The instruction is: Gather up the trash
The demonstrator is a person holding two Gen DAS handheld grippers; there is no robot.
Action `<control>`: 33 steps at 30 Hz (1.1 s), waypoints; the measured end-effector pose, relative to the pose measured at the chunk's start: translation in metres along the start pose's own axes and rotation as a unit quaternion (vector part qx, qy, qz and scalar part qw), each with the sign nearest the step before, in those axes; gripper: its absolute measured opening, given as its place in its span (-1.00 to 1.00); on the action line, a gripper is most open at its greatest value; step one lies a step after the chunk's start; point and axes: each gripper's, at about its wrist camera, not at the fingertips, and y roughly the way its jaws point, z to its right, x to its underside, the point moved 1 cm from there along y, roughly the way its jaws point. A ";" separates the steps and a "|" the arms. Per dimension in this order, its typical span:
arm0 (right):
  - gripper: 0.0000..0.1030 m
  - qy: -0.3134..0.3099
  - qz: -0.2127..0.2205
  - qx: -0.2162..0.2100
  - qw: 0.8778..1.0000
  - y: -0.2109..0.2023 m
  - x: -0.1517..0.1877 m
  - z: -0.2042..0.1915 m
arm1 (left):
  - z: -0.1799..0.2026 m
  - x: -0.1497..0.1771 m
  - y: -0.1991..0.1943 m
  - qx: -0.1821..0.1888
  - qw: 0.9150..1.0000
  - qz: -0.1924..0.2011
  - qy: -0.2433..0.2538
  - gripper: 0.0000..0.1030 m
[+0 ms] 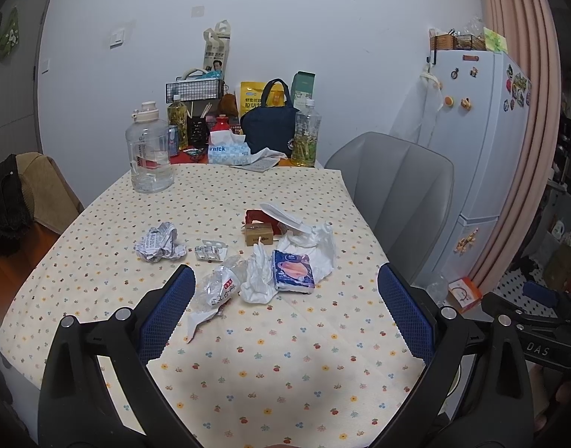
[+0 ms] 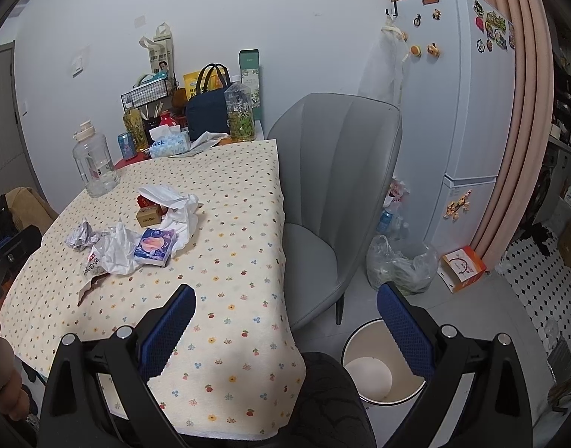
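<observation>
Trash lies in a cluster mid-table on the flowered cloth (image 1: 248, 373): a crumpled newspaper ball (image 1: 159, 243), a pill blister (image 1: 210, 252), a crushed clear plastic wrapper (image 1: 218, 289), white tissue (image 1: 257, 280), a blue tissue pack (image 1: 292, 271), a small brown box (image 1: 259, 234) and a red packet (image 1: 257, 215). My left gripper (image 1: 285, 291) hovers open just short of the cluster, nothing between its fingers. My right gripper (image 2: 285, 311) hangs open over the table's near right edge, empty. A white waste bin (image 2: 382, 366) stands on the floor below it. The same cluster shows in the right wrist view, with the tissue pack (image 2: 154, 247) nearest.
A large clear water jug (image 1: 149, 153), bottles, a tissue box (image 1: 225, 154) and a navy bag (image 1: 268, 127) crowd the table's far end. A grey chair (image 2: 337, 186) stands at the right side. A fridge (image 2: 468, 112), a plastic bag (image 2: 401, 261) and an orange box (image 2: 462, 268) lie beyond.
</observation>
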 end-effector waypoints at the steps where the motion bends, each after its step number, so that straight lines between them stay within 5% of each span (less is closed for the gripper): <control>1: 0.85 0.000 0.000 0.000 1.000 0.000 0.000 0.000 | 0.000 0.000 0.000 0.001 1.000 0.000 0.000 0.89; 18: 0.85 -0.004 0.003 -0.015 1.000 0.004 0.003 -0.004 | -0.010 0.001 -0.001 -0.006 1.000 0.007 -0.012 0.89; 33: 0.85 -0.012 -0.017 -0.067 0.998 0.032 -0.004 -0.035 | -0.060 0.005 0.006 -0.041 0.998 -0.003 -0.047 0.89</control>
